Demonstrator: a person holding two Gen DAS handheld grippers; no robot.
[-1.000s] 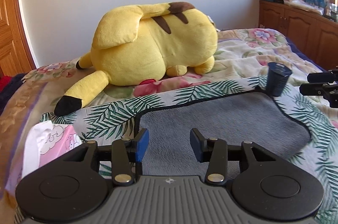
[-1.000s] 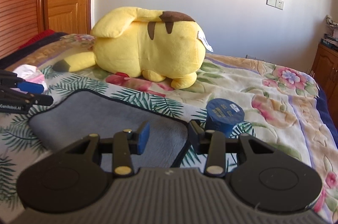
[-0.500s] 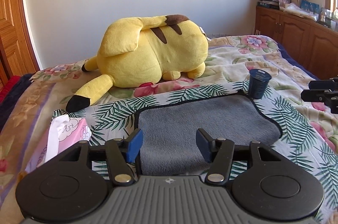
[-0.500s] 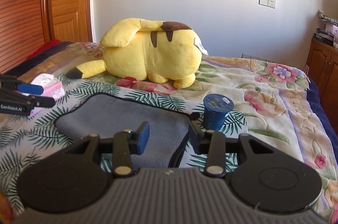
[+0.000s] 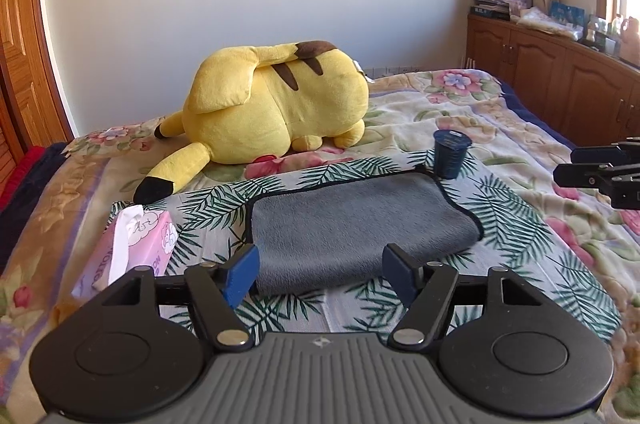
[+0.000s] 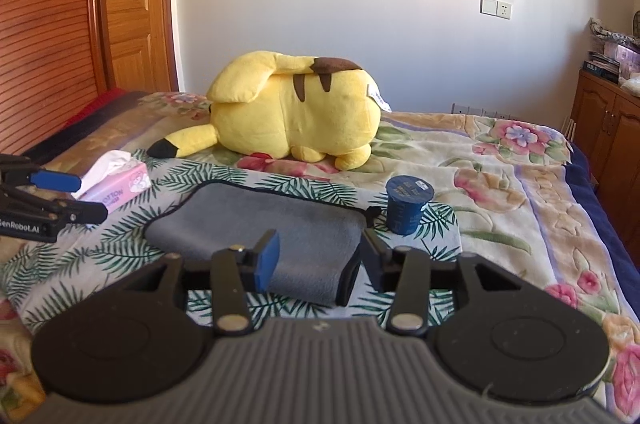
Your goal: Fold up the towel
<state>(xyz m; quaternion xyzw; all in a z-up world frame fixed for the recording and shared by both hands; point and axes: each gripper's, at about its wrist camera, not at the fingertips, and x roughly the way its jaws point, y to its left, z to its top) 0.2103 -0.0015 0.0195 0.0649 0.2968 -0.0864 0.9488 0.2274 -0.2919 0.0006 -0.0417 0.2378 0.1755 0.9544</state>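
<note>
A grey towel [image 5: 352, 224] with a black edge lies folded on the palm-leaf cloth on the bed; it also shows in the right wrist view [image 6: 264, 236]. My left gripper [image 5: 320, 274] is open and empty, raised just before the towel's near left edge. My right gripper [image 6: 318, 262] is open and empty, raised just before the towel's near right corner. Each gripper shows at the edge of the other's view: the right one [image 5: 600, 173] and the left one [image 6: 48, 195].
A big yellow plush toy [image 5: 276, 107] lies behind the towel. A dark blue cup [image 5: 451, 153] stands at the towel's far right corner. A pink tissue pack [image 5: 132, 248] lies left of the towel. Wooden cabinets [image 5: 560, 71] stand right of the bed, a wooden door [image 6: 132, 3] left.
Both grippers have pulled back and risen away from the towel, which now looks smaller and farther. The left jaws have opened wider. The towel has not moved.
</note>
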